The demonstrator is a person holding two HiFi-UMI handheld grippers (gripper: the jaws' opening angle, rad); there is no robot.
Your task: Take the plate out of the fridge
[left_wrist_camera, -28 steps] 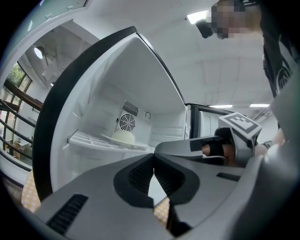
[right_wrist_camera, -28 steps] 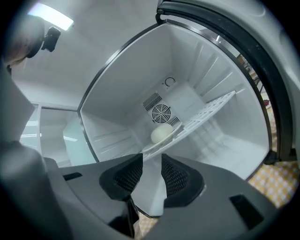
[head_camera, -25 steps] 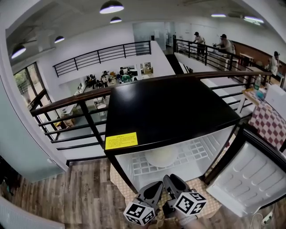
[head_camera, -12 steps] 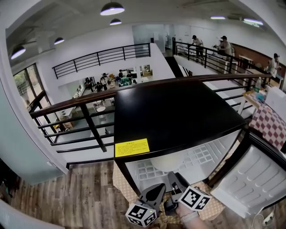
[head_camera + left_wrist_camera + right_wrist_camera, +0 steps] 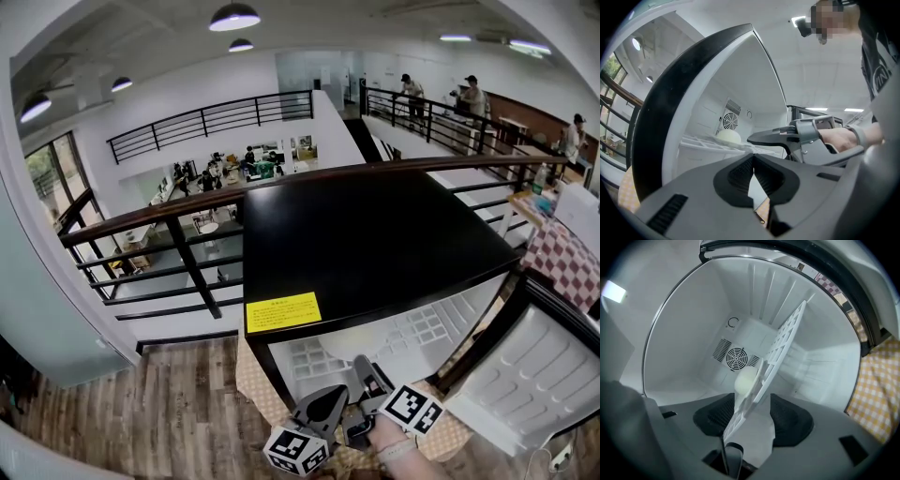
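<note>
The pale round plate [image 5: 746, 379] lies on the white grid shelf [image 5: 783, 339] of the small black-topped fridge [image 5: 366, 239], toward the shelf's rear edge and just in front of the round fan grille [image 5: 737, 358] in the back wall. The right gripper [image 5: 747, 416] reaches into the fridge with its jaws opening wide, the shelf's front edge between them and the plate beyond them, ungripped. The left gripper [image 5: 753, 171] waits outside the fridge, its jaws closed together on nothing.
</note>
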